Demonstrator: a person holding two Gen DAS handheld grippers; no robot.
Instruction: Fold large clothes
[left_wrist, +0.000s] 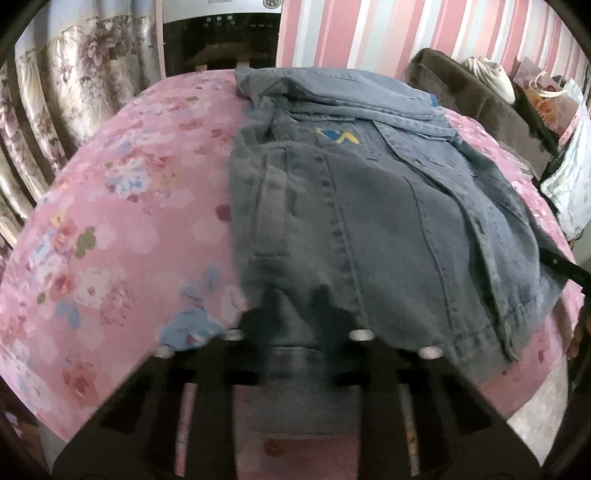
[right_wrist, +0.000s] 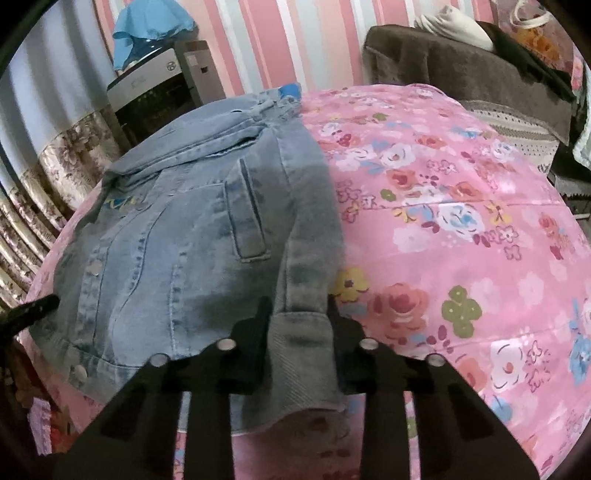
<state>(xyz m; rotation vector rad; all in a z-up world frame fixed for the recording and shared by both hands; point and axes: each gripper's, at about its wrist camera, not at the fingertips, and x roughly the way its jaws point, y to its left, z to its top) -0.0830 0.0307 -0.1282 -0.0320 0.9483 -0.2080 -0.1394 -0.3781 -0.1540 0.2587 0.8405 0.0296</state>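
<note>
A blue denim jacket (left_wrist: 388, 206) lies on a pink floral bed (left_wrist: 110, 221), its sleeves folded inward over the body. My left gripper (left_wrist: 297, 299) is shut on the jacket's near hem at its left side; denim fills the gap between the black fingers. My right gripper (right_wrist: 299, 314) is shut on the jacket (right_wrist: 177, 229) at the near hem on its right side, with a sleeve cuff (right_wrist: 303, 369) hanging between the fingers. The right gripper's black tip also shows at the right edge of the left wrist view (left_wrist: 565, 267).
The pink floral bedspread (right_wrist: 461, 240) spreads to the right of the jacket. A brown sofa (right_wrist: 461, 70) with bags stands at the far right. A grey appliance (right_wrist: 155, 92) and floral curtains (left_wrist: 74, 92) stand at the far left by a striped wall.
</note>
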